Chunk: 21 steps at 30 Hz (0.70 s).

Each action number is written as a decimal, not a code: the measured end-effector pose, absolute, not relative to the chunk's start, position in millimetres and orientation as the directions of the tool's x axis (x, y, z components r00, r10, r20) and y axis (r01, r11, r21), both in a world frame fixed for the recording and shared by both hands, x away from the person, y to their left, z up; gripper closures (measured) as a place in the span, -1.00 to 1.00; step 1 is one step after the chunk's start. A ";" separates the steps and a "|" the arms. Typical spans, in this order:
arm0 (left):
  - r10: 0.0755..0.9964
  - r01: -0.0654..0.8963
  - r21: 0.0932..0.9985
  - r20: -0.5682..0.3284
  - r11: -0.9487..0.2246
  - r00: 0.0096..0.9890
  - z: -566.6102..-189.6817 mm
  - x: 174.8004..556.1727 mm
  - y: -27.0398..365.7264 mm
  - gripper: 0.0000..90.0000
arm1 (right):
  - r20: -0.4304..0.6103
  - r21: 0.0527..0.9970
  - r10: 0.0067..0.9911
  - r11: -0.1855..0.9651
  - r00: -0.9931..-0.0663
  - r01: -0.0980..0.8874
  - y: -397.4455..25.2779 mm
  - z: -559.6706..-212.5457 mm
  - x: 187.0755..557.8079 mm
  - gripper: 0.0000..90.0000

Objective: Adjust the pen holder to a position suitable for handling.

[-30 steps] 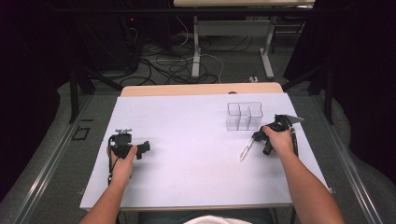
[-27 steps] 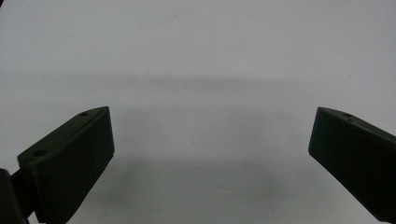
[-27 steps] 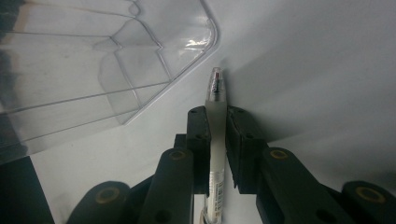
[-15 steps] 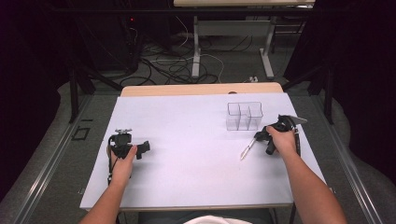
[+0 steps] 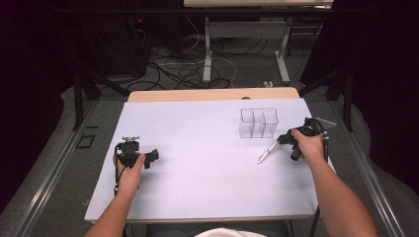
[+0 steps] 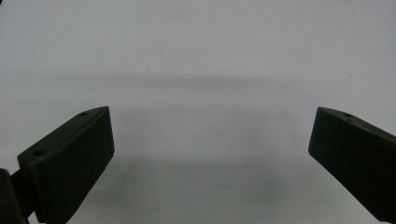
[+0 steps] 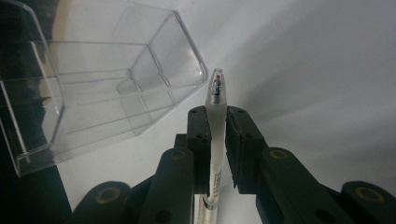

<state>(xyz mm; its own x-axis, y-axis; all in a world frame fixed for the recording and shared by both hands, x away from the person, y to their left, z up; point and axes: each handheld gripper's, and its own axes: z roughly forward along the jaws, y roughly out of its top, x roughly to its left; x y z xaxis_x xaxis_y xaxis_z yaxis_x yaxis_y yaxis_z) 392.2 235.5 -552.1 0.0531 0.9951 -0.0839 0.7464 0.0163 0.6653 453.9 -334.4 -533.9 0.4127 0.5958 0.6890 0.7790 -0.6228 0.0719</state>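
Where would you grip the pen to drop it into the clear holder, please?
Probably as the right gripper holds it now: jaws shut across the pen on its slim round barrel, from the sides, short tip free. That free end could then be tipped into a compartment of the clear holder from above.

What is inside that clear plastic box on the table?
The clear box looks empty: its see-through compartments show only the white table behind. The pen, clamped in the right gripper, is outside it.
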 end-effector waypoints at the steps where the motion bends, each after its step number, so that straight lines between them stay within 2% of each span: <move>1: 0.995 0.748 0.664 -0.089 0.022 0.051 -552.2 392.1 235.0 -1.00 | 0.689 0.071 0.596 -0.622 0.412 0.780 -336.6 -531.8 453.9 0.78; 7: 0.995 0.746 0.665 -0.090 0.022 0.051 -552.2 392.2 234.9 -1.00 | 0.672 0.089 0.623 -0.604 0.400 0.792 -345.9 -520.8 453.4 0.78; 8: 0.995 0.746 0.666 -0.090 0.022 0.051 -552.2 392.5 235.0 -1.00 | 0.716 0.110 0.584 -0.635 0.383 0.764 -345.3 -520.5 453.9 0.78; 9: 0.995 0.746 0.665 -0.090 0.022 0.051 -552.3 392.6 235.1 -1.00 | 0.668 0.112 0.630 -0.611 0.396 0.784 -348.1 -515.5 453.0 0.78; 11: 0.994 0.749 0.662 -0.093 0.024 0.050 -552.9 392.8 234.8 -1.00 | 0.670 0.112 0.629 -0.610 0.394 0.785 -348.7 -513.9 452.9 0.78; 13: 0.995 0.751 0.660 -0.091 0.022 0.051 -553.1 392.9 234.5 -1.00 | 0.713 0.119 0.589 -0.638 0.382 0.761 -347.1 -513.8 454.5 0.78; 15: 0.995 0.748 0.664 -0.090 0.022 0.050 -552.6 393.0 234.4 -1.00 | 0.680 0.118 0.626 -0.606 0.381 0.786 -350.3 -507.5 453.6 0.78; 17: 0.995 0.748 0.663 -0.090 0.023 0.049 -552.9 393.1 234.5 -1.00 | 0.714 0.137 0.602 -0.622 0.358 0.771 -349.4 -505.6 453.4 0.78; 21: 0.995 0.751 0.659 -0.090 0.021 0.051 -553.0 392.9 234.4 -1.00 | 0.711 0.177 0.625 -0.602 0.321 0.778 -349.5 -499.2 451.9 0.78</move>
<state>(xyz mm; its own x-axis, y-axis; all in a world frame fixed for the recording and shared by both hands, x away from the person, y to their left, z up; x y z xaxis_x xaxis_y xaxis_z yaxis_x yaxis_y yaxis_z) 392.9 234.4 -553.0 0.0513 0.9946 -0.0903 0.7515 0.0211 0.6594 451.9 -349.5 -499.2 0.3214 0.6250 0.7114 0.7784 -0.6022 0.1774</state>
